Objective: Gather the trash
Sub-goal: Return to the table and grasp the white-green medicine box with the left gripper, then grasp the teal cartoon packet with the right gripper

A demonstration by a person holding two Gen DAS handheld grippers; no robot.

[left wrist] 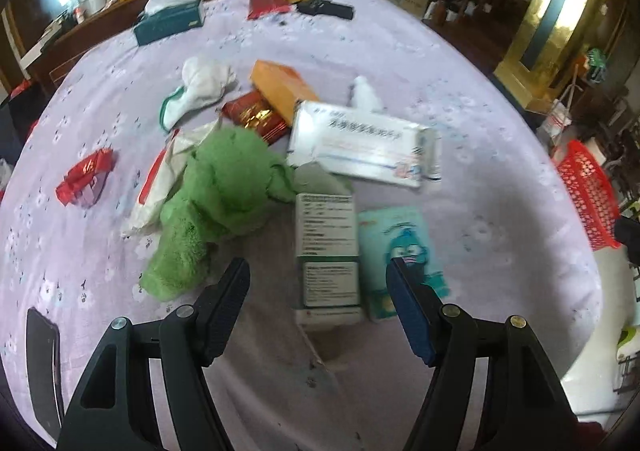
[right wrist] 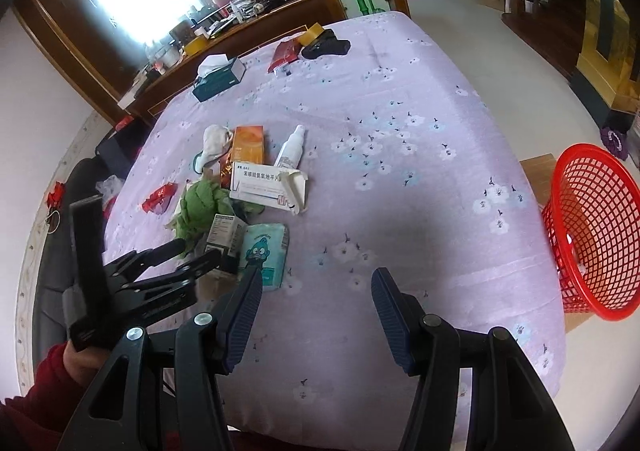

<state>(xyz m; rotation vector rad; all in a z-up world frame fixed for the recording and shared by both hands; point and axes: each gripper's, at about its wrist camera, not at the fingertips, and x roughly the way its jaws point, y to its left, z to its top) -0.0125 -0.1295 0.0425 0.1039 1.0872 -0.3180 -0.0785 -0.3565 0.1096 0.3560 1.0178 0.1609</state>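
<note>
Hovering above a lilac flowered bedspread (left wrist: 460,99), the left gripper (left wrist: 318,271) has its jaws partly apart with nothing clamped; a green-and-white box (left wrist: 326,251) lies on the cloth below the gap, untouched. The trash sits heaped from the frame's centre toward 10 o'clock: a green cloth (left wrist: 216,195), a white carton (left wrist: 360,143), an orange box (left wrist: 282,87), a crumpled tissue (left wrist: 200,87), a red wrapper (left wrist: 86,175) at 9 o'clock. Print on the boxes is blurred and unreadable. The right gripper (right wrist: 316,291) likewise stands half open and empty over bare cloth. A red basket (right wrist: 592,235) tilts beside the bed at 3 o'clock, its far side cropped. A red sleeve (right wrist: 40,391) shows at 8 o'clock.
</note>
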